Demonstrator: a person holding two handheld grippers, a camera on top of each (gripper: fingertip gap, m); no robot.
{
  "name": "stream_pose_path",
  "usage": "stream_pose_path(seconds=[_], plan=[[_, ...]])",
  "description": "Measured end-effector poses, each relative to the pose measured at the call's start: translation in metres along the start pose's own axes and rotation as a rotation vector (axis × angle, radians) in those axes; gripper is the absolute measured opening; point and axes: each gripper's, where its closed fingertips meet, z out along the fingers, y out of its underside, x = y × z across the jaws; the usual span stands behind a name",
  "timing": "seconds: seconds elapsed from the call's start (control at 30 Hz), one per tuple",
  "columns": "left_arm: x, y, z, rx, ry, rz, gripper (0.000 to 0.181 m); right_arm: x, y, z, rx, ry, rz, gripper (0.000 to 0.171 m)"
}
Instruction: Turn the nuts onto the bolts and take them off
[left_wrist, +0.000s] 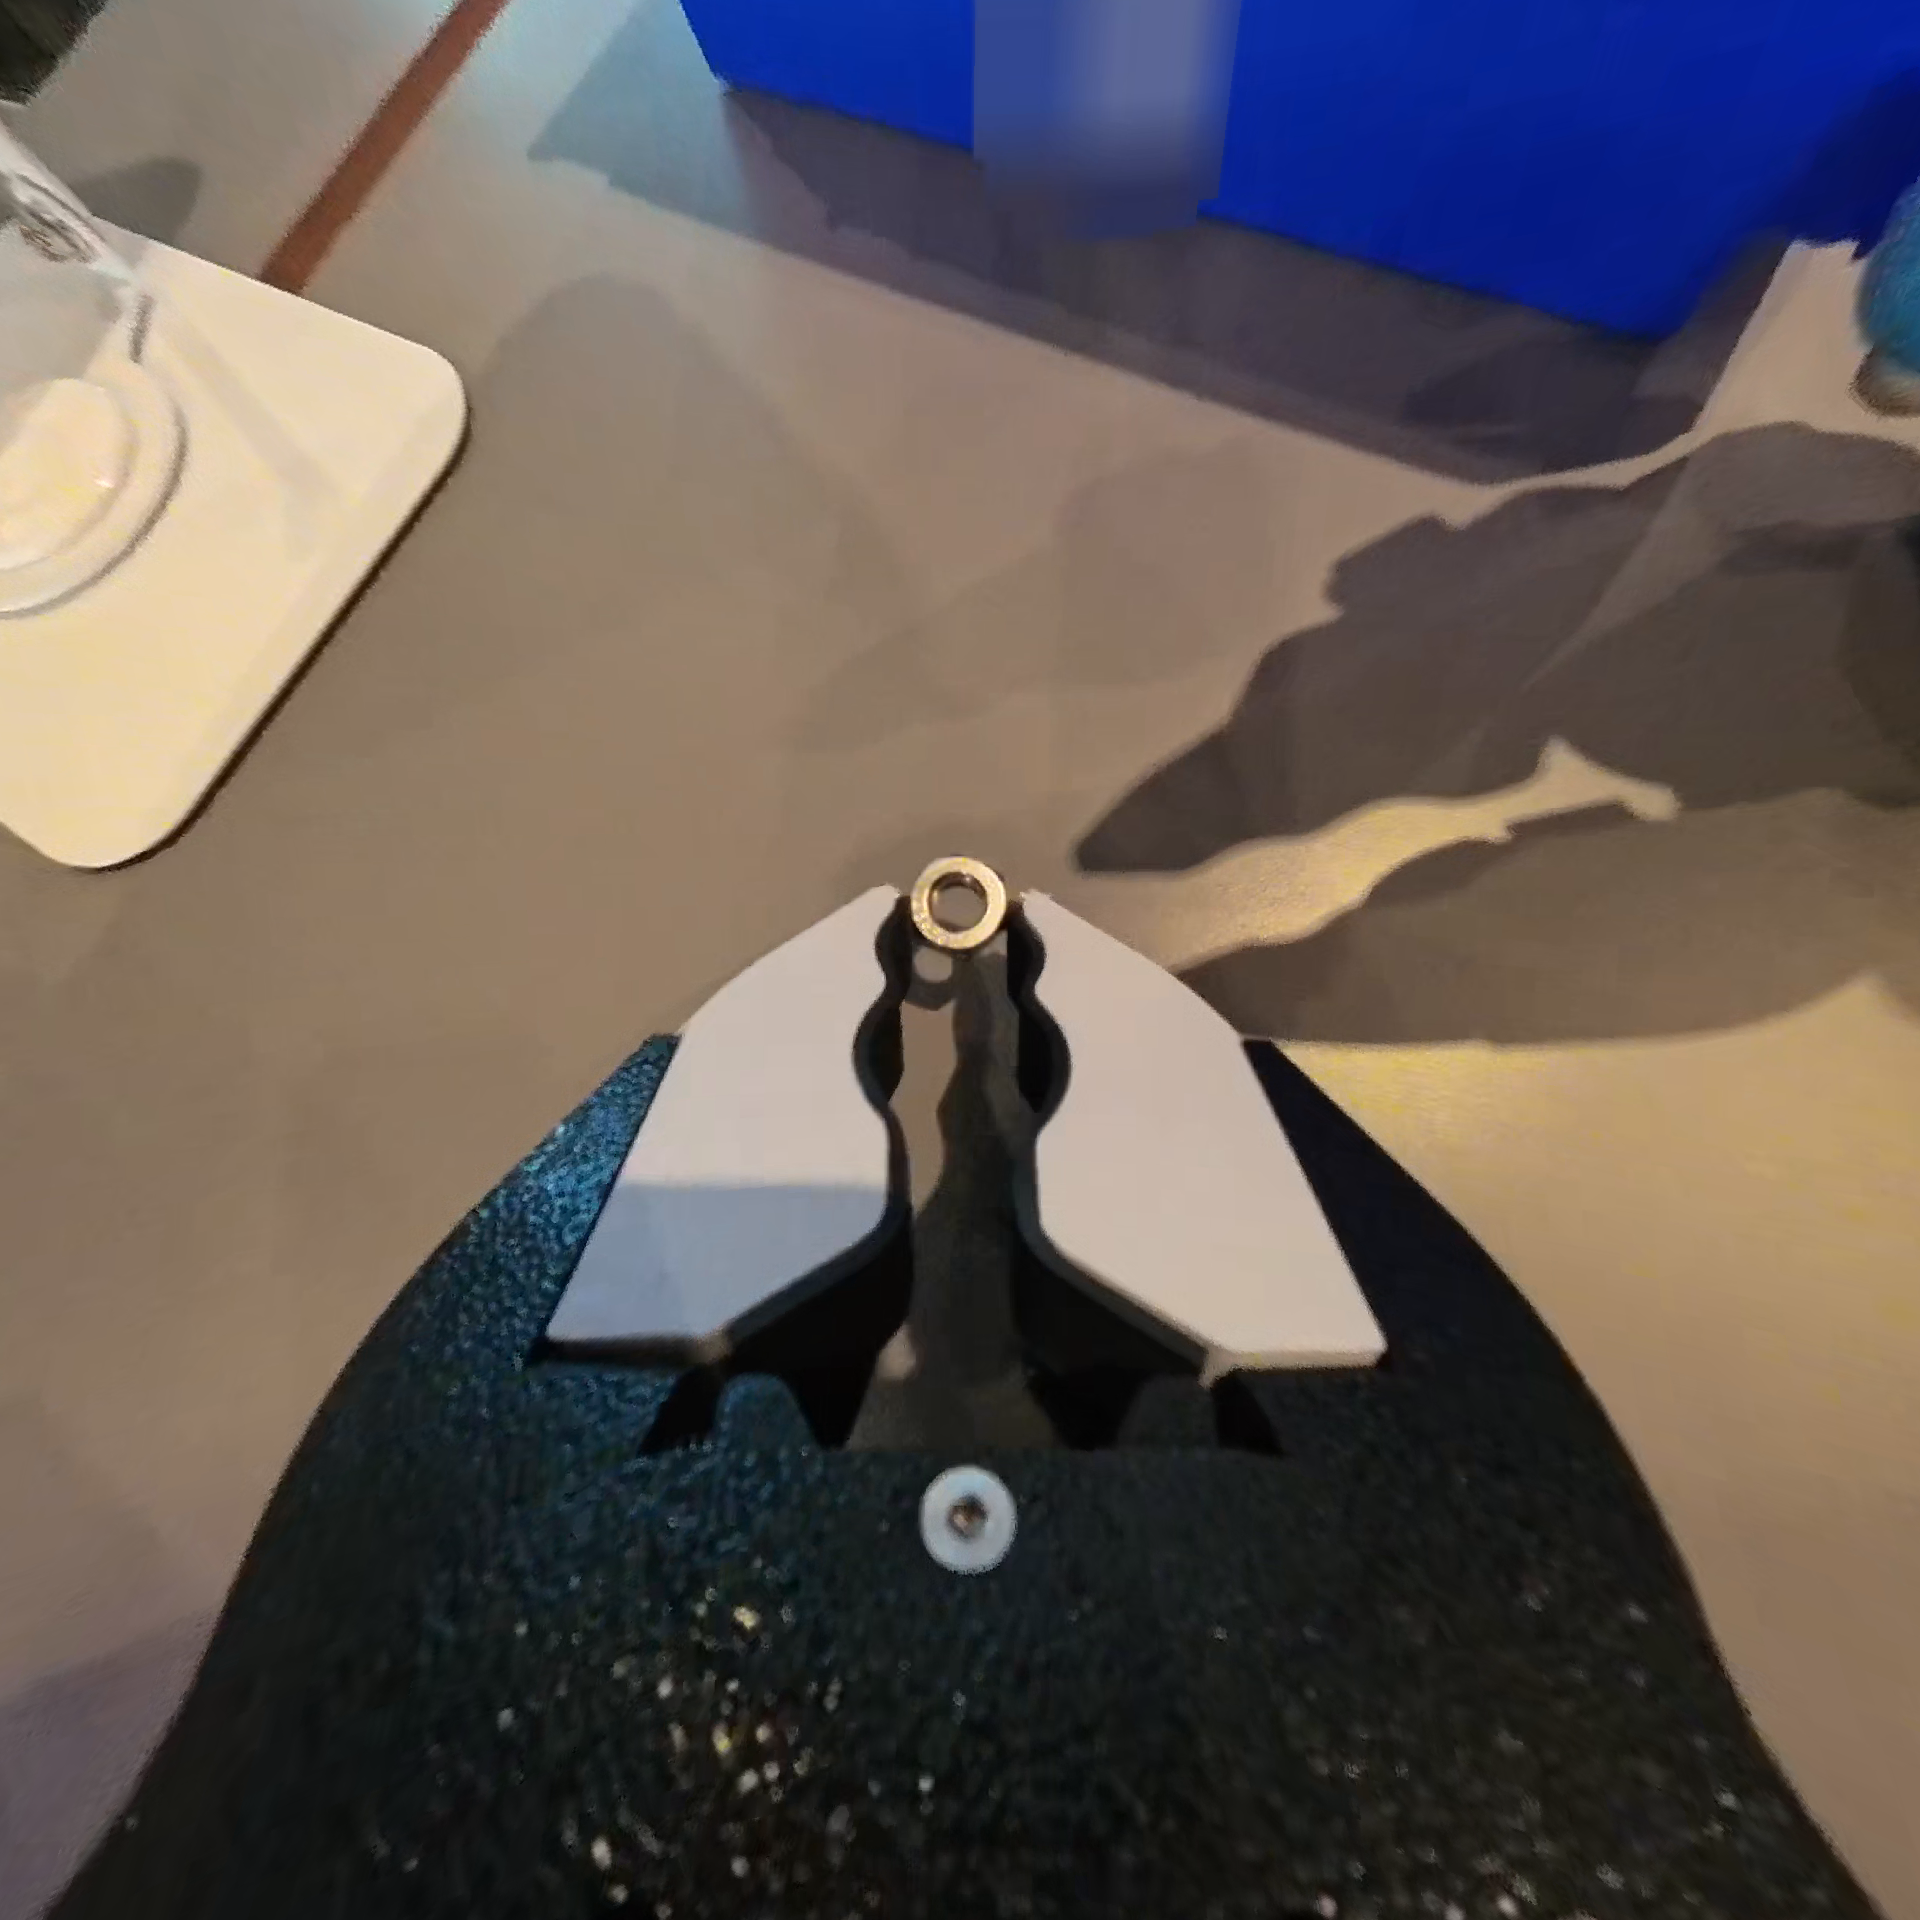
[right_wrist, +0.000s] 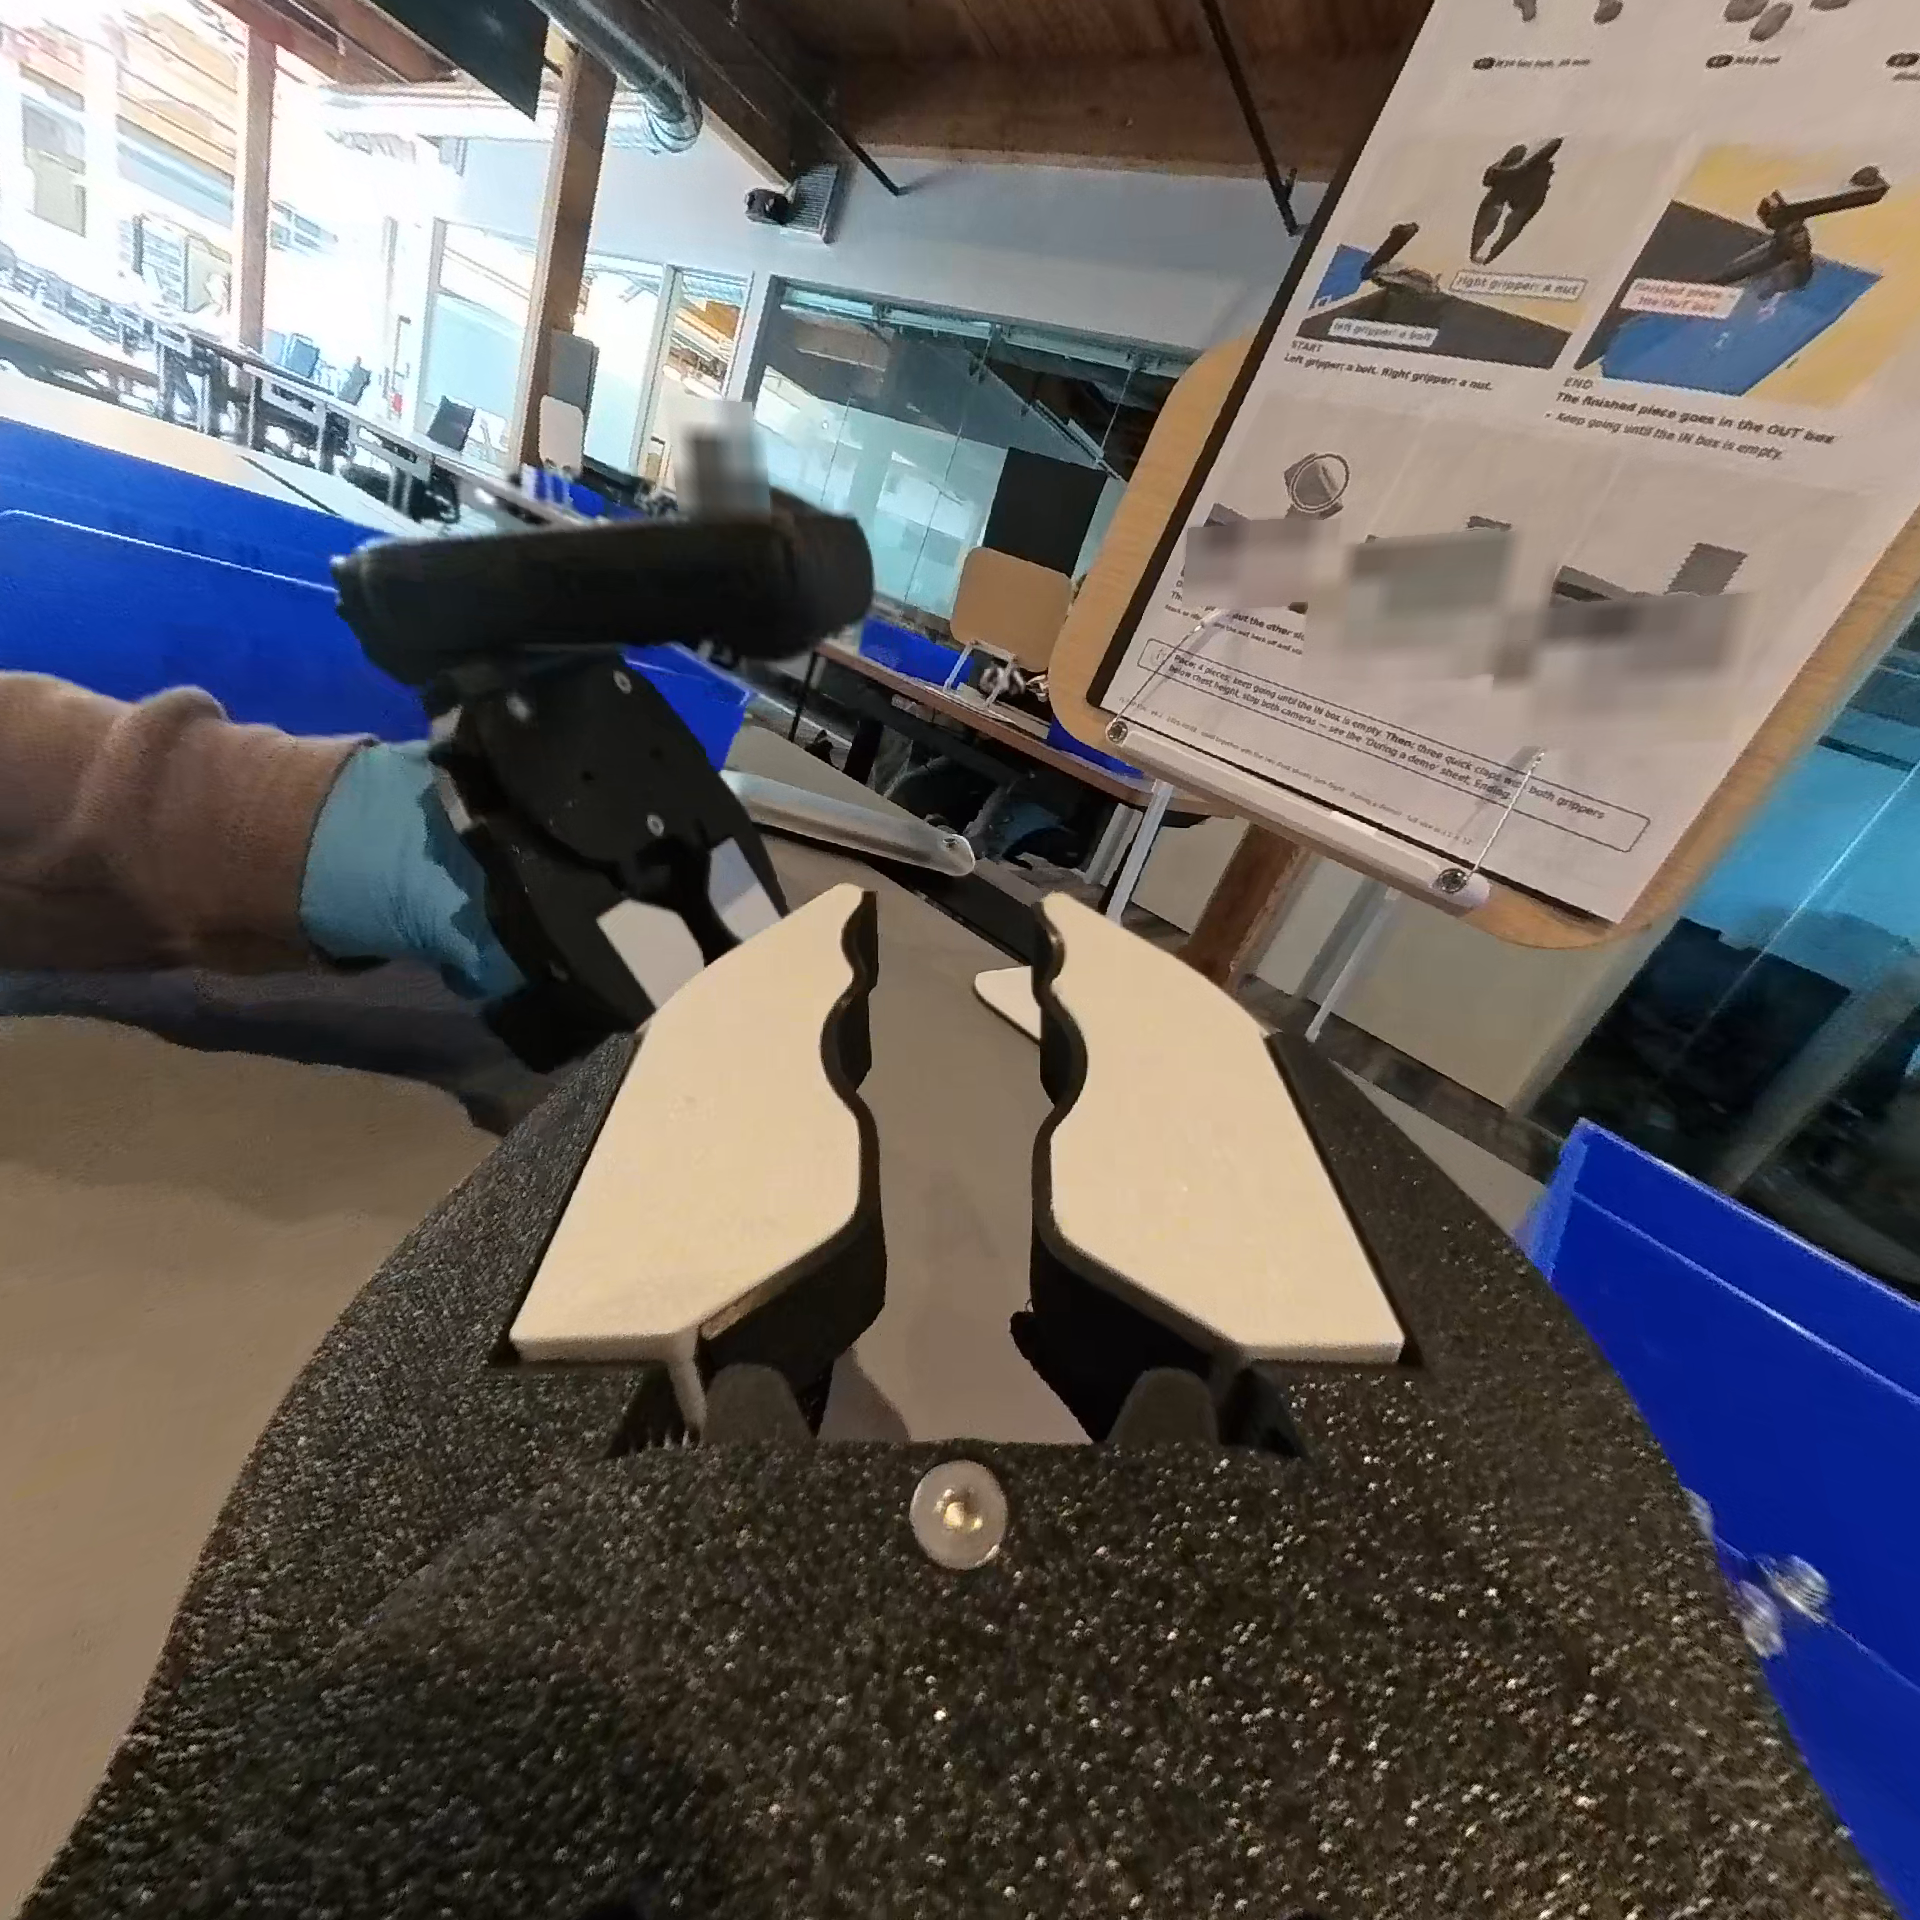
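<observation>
In the left wrist view my left gripper (left_wrist: 961, 906) is shut on a small round metal nut (left_wrist: 957, 914), pinched at the very fingertips and held above the grey table (left_wrist: 623, 727). Light passes through its hole in the shadow below. No bolt shows in that view. In the right wrist view my right gripper (right_wrist: 956, 920) is open and empty, with a clear gap between its white pads (right_wrist: 707, 1174). The left gripper (right_wrist: 686, 925) shows to its left, held by a hand in a blue glove (right_wrist: 395, 883); its tips are hidden behind my right finger.
A blue bin (left_wrist: 1455, 156) stands at the back of the table. A white stand base (left_wrist: 229, 623) lies at the left. An instruction sheet on a wooden board (right_wrist: 1507, 468) stands ahead on the right. Another blue bin (right_wrist: 1745, 1382) at the right holds small metal parts (right_wrist: 1782, 1600). The gap from one gripper's tips to the other's is roughly 15 cm.
</observation>
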Motion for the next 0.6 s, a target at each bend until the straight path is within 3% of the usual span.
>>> stream_pose_path(seconds=[0.2, 0.37, 0.5, 0.6], plan=[[-0.009, -0.009, -0.040, 0.067, -0.023, -0.082, 0.017, -0.001, 0.005, 0.001, -0.015, -0.011, 0.019, 0.027], [-0.023, -0.013, -0.122, 0.138, -0.180, -0.125, 0.017, -0.004, 0.006, 0.004, -0.014, -0.029, 0.042, 0.027], [-0.058, 0.019, -0.208, 0.132, -0.439, -0.242, 0.017, -0.010, 0.007, 0.008, -0.017, -0.060, 0.045, 0.027], [-0.084, 0.061, -0.250, 0.072, -0.559, -0.365, 0.017, -0.016, 0.007, 0.010, -0.020, -0.081, 0.035, 0.026]])
